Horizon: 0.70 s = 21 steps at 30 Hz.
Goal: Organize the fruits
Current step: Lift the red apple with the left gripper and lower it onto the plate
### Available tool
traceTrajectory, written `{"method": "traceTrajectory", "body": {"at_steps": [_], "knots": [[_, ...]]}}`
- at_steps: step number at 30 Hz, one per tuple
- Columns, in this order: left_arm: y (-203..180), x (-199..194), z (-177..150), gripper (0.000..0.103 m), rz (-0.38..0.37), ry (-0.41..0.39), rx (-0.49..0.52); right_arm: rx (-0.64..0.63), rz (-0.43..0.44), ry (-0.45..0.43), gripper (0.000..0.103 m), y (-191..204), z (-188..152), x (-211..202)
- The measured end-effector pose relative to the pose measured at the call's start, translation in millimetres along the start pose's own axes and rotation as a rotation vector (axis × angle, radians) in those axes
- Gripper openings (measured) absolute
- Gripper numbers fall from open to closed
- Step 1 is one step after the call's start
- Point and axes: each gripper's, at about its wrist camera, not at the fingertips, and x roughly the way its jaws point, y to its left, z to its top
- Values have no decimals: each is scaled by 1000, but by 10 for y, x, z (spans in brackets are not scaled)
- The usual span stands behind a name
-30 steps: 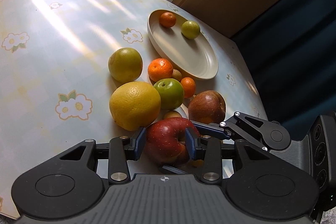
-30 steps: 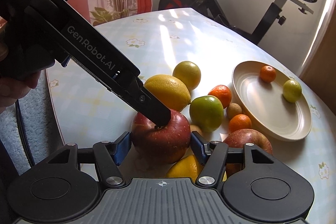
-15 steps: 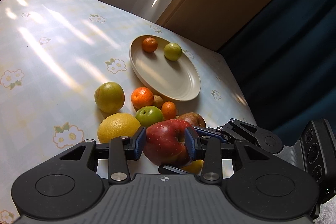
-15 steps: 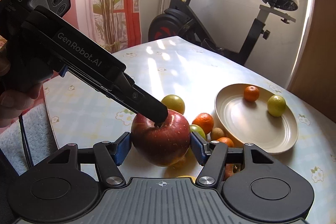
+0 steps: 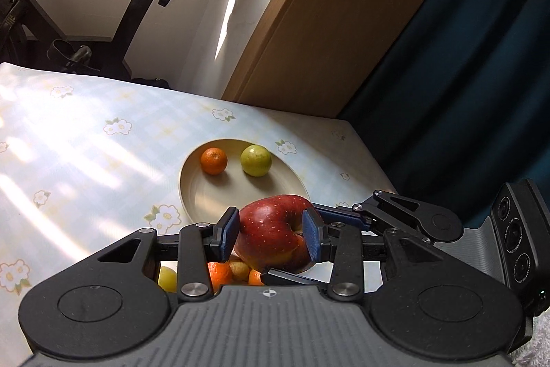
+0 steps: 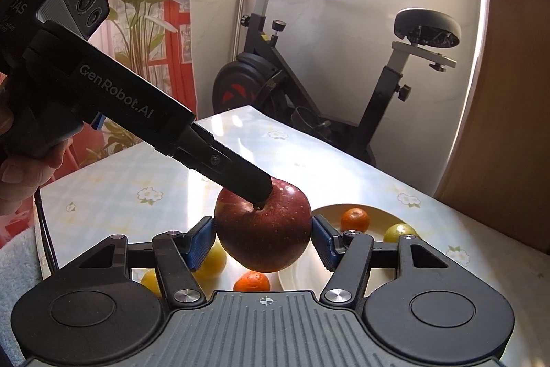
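While both grippers clamp the same red apple [image 5: 275,234], it hangs in the air above the table [image 5: 86,153], just short of the plate's near rim. Left gripper [image 5: 271,236] pads are pressed on its sides, jaws clenched on it; right gripper [image 6: 263,238] likewise pinches it from a crossing angle, pads touching the skin. Plate [image 5: 192,195] sits toward the table's far right corner and holds a mandarin [image 5: 213,161] and a green lime [image 5: 256,160], both at its far side. Loose fruit lies on the table under the grippers, mostly hidden. Risks, as I judge: double grip on a round, smooth apple, so uneven release could twist it out and drop it on the fruit below; a drop onto the plate rim could tip it or knock the mandarin rolling toward the table edge.
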Motion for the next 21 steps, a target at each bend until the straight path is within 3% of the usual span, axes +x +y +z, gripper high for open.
{"method": "traceTrajectory", "body": {"at_steps": [10,21], "knots": [[321,727,418,42,40,104,-24,82,56,88,57,-517,-81,733],[705,1374,536,42,76,186,-82,110,84,147,57,-799,-238,1348]]}}
